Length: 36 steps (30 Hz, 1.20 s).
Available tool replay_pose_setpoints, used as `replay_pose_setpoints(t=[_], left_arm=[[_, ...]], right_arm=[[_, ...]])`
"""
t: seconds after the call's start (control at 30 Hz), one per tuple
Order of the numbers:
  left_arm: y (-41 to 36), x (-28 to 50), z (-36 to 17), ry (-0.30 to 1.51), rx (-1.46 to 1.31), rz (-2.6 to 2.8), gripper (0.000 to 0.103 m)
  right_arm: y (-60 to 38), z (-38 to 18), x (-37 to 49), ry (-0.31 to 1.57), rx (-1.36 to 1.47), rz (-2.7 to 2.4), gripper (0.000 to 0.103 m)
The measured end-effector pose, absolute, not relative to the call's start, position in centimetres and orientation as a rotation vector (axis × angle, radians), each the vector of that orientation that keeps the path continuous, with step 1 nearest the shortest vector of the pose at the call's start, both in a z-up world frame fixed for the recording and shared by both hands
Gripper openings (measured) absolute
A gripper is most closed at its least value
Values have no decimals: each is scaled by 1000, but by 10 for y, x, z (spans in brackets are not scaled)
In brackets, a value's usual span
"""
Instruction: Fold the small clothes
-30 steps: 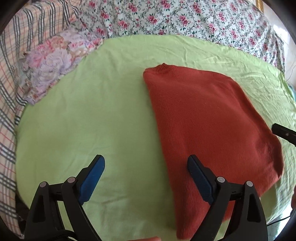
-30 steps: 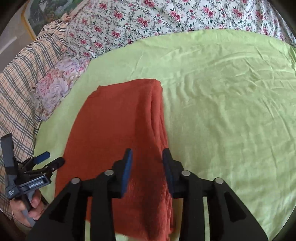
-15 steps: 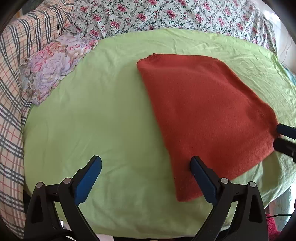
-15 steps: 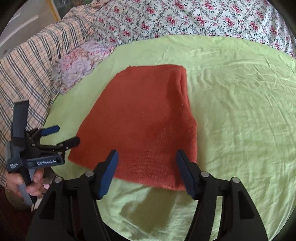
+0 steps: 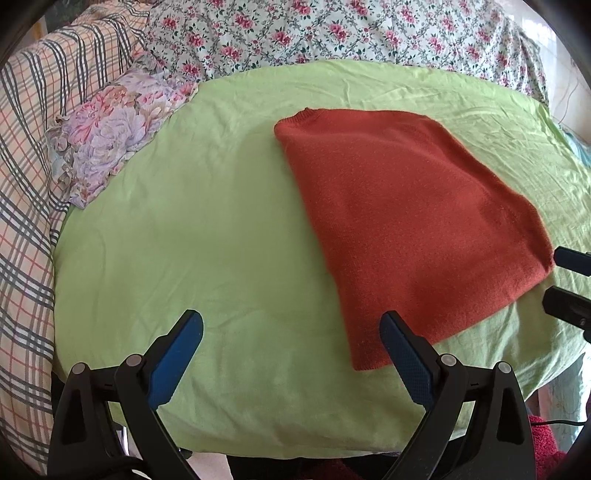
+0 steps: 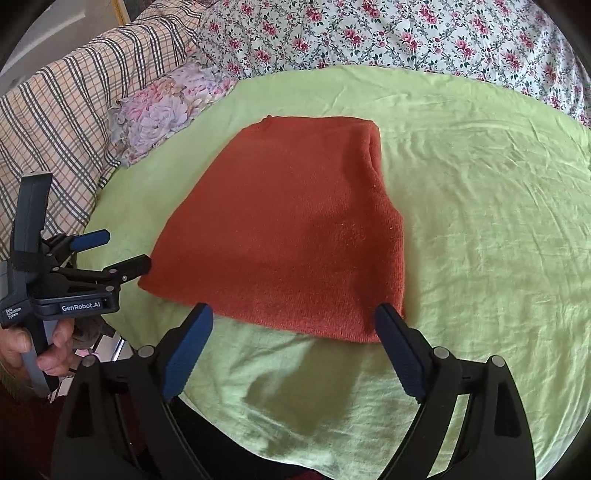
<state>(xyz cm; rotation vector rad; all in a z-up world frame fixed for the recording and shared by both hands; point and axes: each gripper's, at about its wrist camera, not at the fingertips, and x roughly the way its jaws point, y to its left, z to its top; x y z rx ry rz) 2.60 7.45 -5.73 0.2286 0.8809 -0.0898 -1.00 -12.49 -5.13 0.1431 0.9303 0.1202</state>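
Note:
A rust-orange knitted sweater (image 5: pixel 406 221) lies folded flat on the light green sheet (image 5: pixel 203 240); it also shows in the right wrist view (image 6: pixel 288 232). My left gripper (image 5: pixel 291 328) is open and empty, hovering off the sweater's near left corner. My right gripper (image 6: pixel 293 325) is open and empty, just in front of the sweater's near edge. The left gripper also shows at the left of the right wrist view (image 6: pixel 118 251), beside the sweater's corner. The right gripper's fingertips (image 5: pixel 565 254) show at the right edge of the left wrist view.
A flowered cushion (image 5: pixel 110 129) lies at the sheet's far left. A plaid blanket (image 5: pixel 26 166) covers the left side and a rose-print bedspread (image 5: pixel 332 29) the back. The sheet's near edge (image 5: pixel 295 443) drops off below the grippers.
My right gripper has opened, let go of the sweater's right side, and pulled back toward the near edge. My left gripper has also drawn back. The sweater now lies flat.

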Motion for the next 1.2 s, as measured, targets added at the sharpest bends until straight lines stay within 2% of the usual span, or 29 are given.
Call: replay_pose_setpoints(t=[0.53, 0.73, 1.2], left_arm=[[77, 28, -43, 850, 174, -143, 97], [68, 31, -43, 859, 170, -163, 97], [56, 30, -49, 864, 230, -177, 97]], right_arm=[[-109, -54, -2, 949, 99, 140, 92], [-116, -53, -2, 934, 75, 108, 97], [-130, -53, 1, 910, 118, 102, 98]])
